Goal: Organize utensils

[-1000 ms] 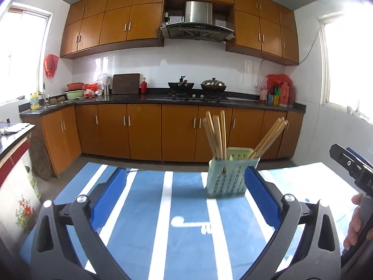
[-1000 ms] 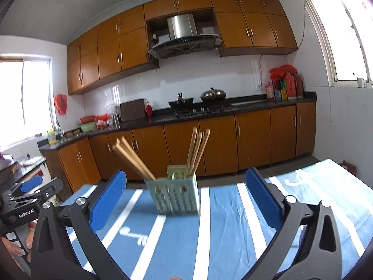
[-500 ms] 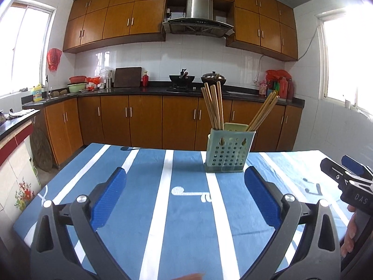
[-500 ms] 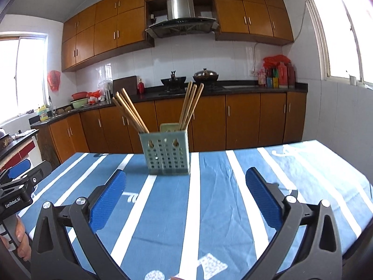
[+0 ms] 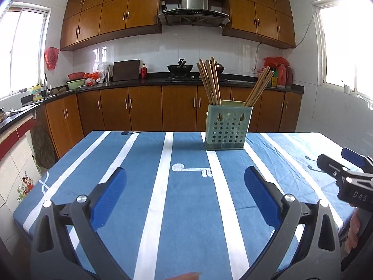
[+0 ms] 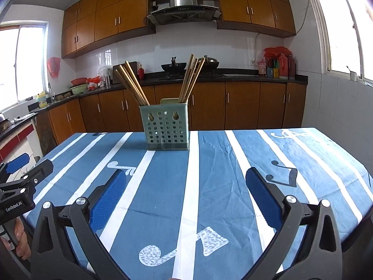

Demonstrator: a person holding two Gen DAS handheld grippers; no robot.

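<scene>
Saw a green holder (image 5: 228, 126) standing upright near the far edge of the blue striped table (image 5: 163, 210). Held two bunches of chopsticks (image 5: 209, 79), leaning apart. Left gripper (image 5: 185, 184) spread wide, nothing in it, above the cloth. Right gripper (image 6: 186, 184) spread wide too, also bare. Both well short of the holder.

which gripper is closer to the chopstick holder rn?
Roughly even; cannot call it. Left gripper sits back from the chopstick holder, which lies ahead to its right. Right gripper sits equally back, holder ahead to its left. Both open.
</scene>
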